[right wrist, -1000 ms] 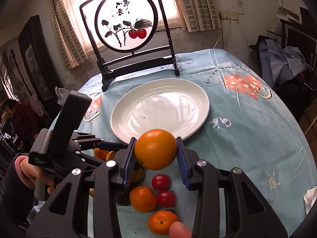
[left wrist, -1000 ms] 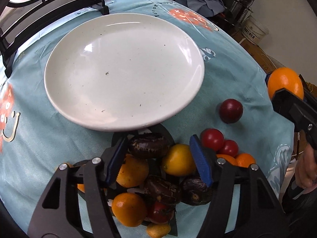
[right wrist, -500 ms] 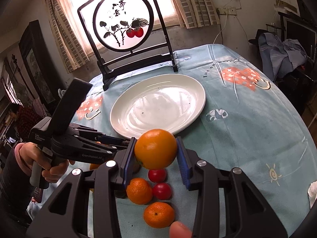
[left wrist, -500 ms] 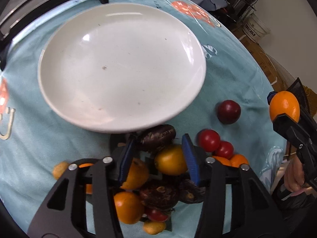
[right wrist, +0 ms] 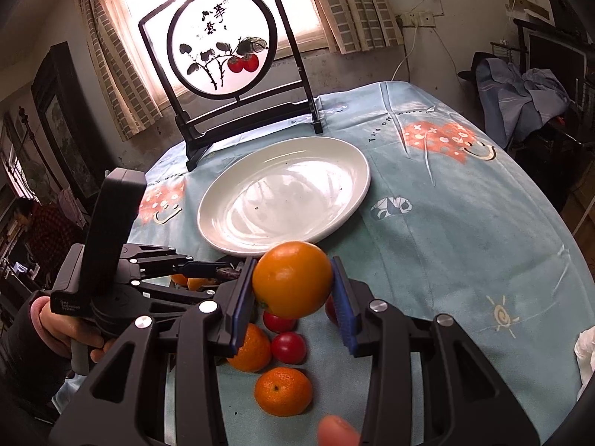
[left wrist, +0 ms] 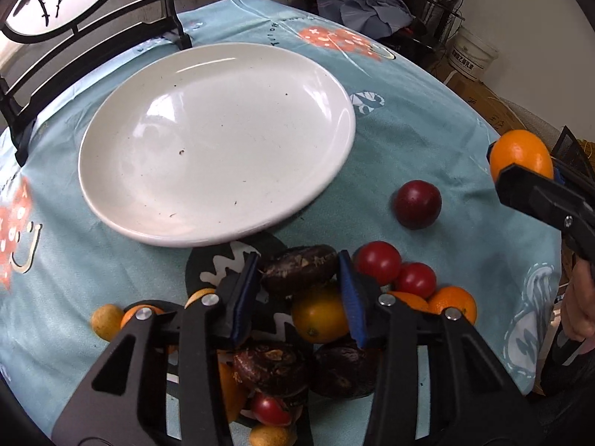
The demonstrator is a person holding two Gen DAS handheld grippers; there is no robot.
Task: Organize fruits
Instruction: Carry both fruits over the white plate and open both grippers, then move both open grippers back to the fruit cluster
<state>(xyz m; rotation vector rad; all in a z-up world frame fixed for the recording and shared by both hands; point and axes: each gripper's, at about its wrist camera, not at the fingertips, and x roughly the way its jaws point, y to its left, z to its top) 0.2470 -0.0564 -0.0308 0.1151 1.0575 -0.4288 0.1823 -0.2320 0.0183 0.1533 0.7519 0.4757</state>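
Right gripper (right wrist: 293, 290): clamped on orange (right wrist: 292, 278), held above the tablecloth (right wrist: 465, 230), near the plate (right wrist: 334, 219) rim.
Left gripper (left wrist: 297, 282): pads closed against dark fruit (left wrist: 297, 269), beside the fruit pile.

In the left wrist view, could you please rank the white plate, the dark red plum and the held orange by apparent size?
1. white plate
2. and 3. held orange and dark red plum: they look alike, so no ranking.

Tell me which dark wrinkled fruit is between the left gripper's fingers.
The top one, nearest the plate. The left gripper is shut on it; the other two lie lower, under the gripper.
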